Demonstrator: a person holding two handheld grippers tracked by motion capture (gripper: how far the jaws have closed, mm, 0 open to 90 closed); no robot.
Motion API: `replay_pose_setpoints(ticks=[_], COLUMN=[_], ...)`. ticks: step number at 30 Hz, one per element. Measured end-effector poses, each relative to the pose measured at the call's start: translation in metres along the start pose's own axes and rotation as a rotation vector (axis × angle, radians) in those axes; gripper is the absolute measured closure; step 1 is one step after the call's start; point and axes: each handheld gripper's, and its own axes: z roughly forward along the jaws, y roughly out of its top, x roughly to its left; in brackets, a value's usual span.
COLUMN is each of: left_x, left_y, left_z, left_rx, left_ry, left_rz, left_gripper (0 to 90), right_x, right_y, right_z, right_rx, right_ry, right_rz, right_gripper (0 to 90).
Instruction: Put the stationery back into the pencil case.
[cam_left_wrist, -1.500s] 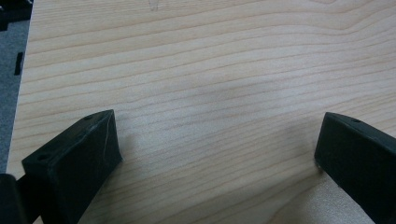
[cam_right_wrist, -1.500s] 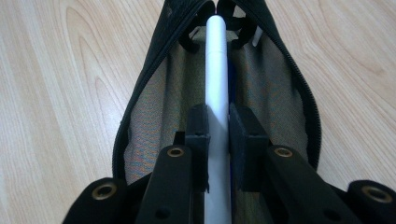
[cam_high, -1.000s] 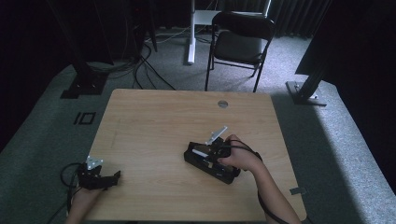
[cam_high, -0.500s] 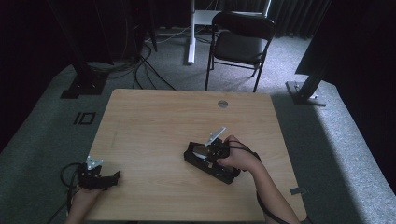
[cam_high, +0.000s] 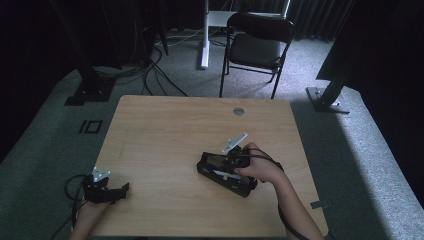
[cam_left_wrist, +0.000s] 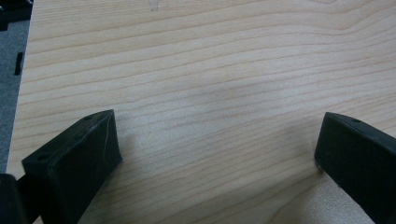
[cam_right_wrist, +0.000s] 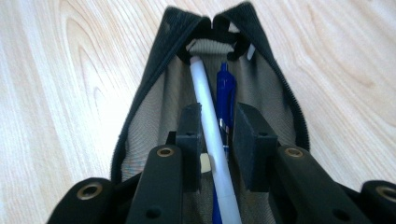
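Light wooden table (cam_high: 165, 130), open black pencil case (cam_high: 223, 173) lying on it

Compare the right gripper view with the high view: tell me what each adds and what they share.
Right gripper view: a white pen and a blue pen lying inside the open pouch, the white pen between the jaws of the right gripper, which have just been opening. High view: the left gripper at the near left corner of the table, and a chair beyond. Shared: pouch, table, right gripper.
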Motion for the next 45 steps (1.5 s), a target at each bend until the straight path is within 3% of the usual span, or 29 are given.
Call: replay_pose_setpoints(ticks=[2, 10, 19, 20, 29, 34, 38, 39, 45], left_x=[0.000, 0.000, 0.000, 0.000, 0.000, 0.000, 0.000, 0.000, 0.000], left_y=[0.000, 0.000, 0.000, 0.000, 0.000, 0.000, 0.000, 0.000, 0.000], left_z=[0.000, 0.000, 0.000, 0.000, 0.000, 0.000, 0.000, 0.000, 0.000], left_rx=[0.000, 0.000, 0.000, 0.000, 0.000, 0.000, 0.000, 0.000, 0.000], left_ry=[0.000, 0.000, 0.000, 0.000, 0.000, 0.000, 0.000, 0.000, 0.000], left_rz=[0.000, 0.000, 0.000, 0.000, 0.000, 0.000, 0.000, 0.000, 0.000], left_gripper=[0.3, 0.3, 0.3, 0.3, 0.3, 0.3, 0.3, 0.3, 0.3], right_x=[0.000, -0.007, -0.008, -0.008, -0.013, -0.017, -0.019, -0.020, -0.026], right_y=[0.000, -0.004, -0.005, -0.005, -0.010, -0.013, -0.015, -0.017, -0.023], right_z=[-0.002, -0.020, -0.024, -0.025, -0.029, -0.030, -0.032, -0.033, -0.033], right_rx=[-0.009, -0.146, -0.179, -0.195, -0.275, -0.285, -0.304, -0.319, -0.330], right_ry=[0.003, 0.035, 0.000, 0.004, -0.052, -0.092, -0.092, -0.086, -0.149], right_rz=[0.006, 0.045, 0.050, 0.070, 0.119, 0.149, 0.167, 0.202, 0.217], right_gripper=[71.7, 69.2, 63.6, 62.1, 53.0, 51.7, 50.5, 48.4, 45.6])
